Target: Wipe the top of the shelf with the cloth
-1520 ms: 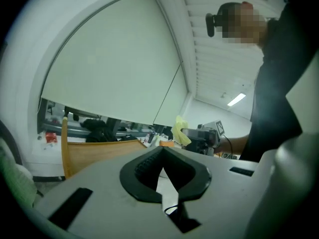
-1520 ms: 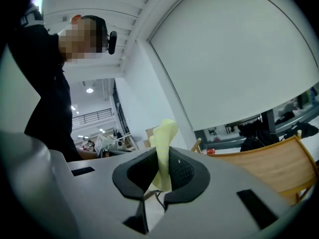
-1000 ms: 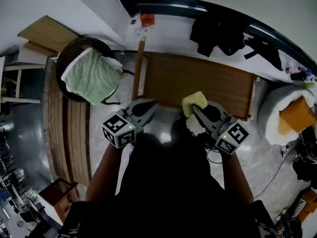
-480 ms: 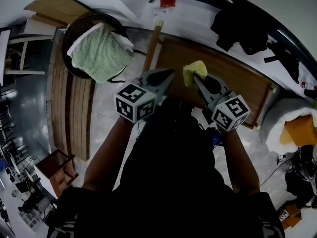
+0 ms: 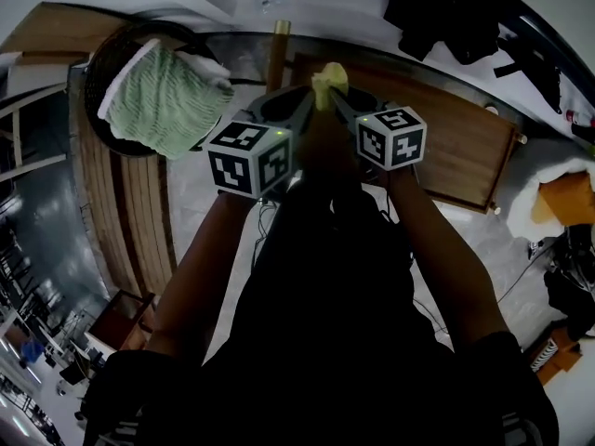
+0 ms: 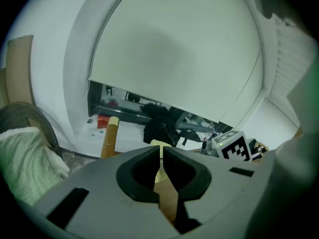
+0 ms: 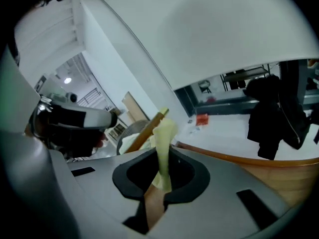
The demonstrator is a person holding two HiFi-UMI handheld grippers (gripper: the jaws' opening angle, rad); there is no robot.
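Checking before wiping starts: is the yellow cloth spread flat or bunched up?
Bunched: the yellow cloth stands as a narrow pinched strip between the shut jaws of the right claw.

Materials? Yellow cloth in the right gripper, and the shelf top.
The cloth: soft thin fabric, matte pale yellow; it bunches and folds where the right gripper pinches it. The shelf top: looks like wood or wood-look laminate, brown with faint grain streaks; cannot tell which.

Left hand-held gripper [image 6: 160, 147] jaws together; right hand-held gripper [image 7: 162, 154] pinching cloth [image 7: 164, 132]; tips adjacent.
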